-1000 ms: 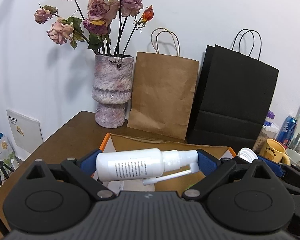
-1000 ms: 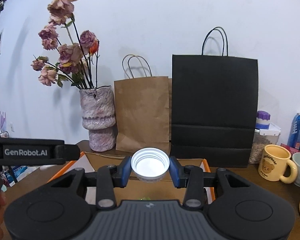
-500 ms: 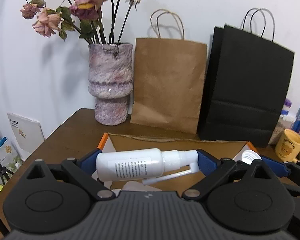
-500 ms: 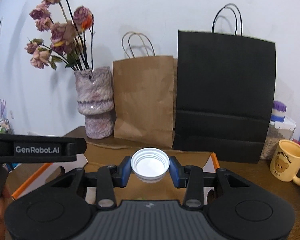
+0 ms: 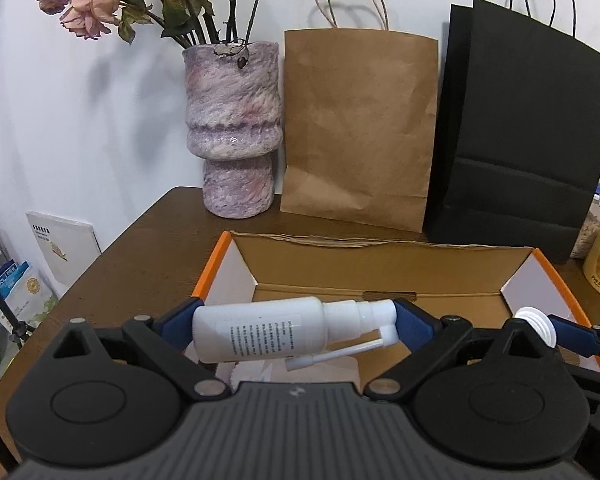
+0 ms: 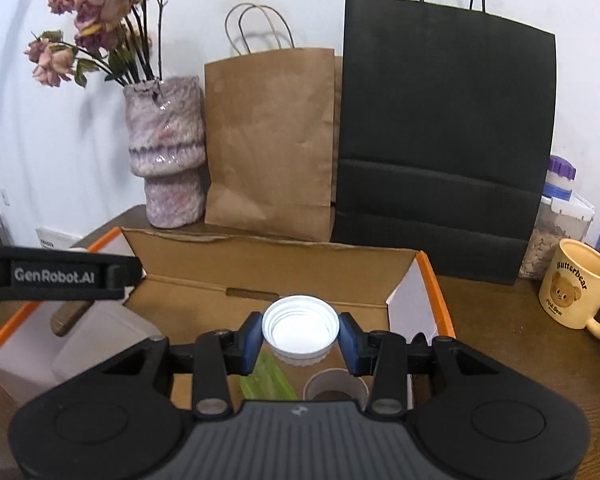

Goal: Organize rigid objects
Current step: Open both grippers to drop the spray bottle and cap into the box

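My left tool (image 5: 294,326) is clamped end to end on a white spray bottle (image 5: 260,334), which lies sideways between the blue pads with its thin nozzle folded along its underside. My right tool (image 6: 300,336) is clamped on a white screw cap (image 6: 300,326), open side facing the camera. Both hang over an open cardboard box (image 5: 380,276) with orange edges and white end walls. Below the cap, inside the box, I see a green strip (image 6: 268,380) and a small brown-rimmed cup (image 6: 334,388); toward the left lies a white container (image 6: 96,344). The box sits on a dark wooden counter (image 5: 148,252). To its right stands a yellow bear mug (image 6: 576,288). Behind the box, against the white wall, stand a mottled purple vase (image 5: 232,128) of dried roses, a brown paper bag (image 5: 360,128) and a black paper bag (image 6: 444,136).
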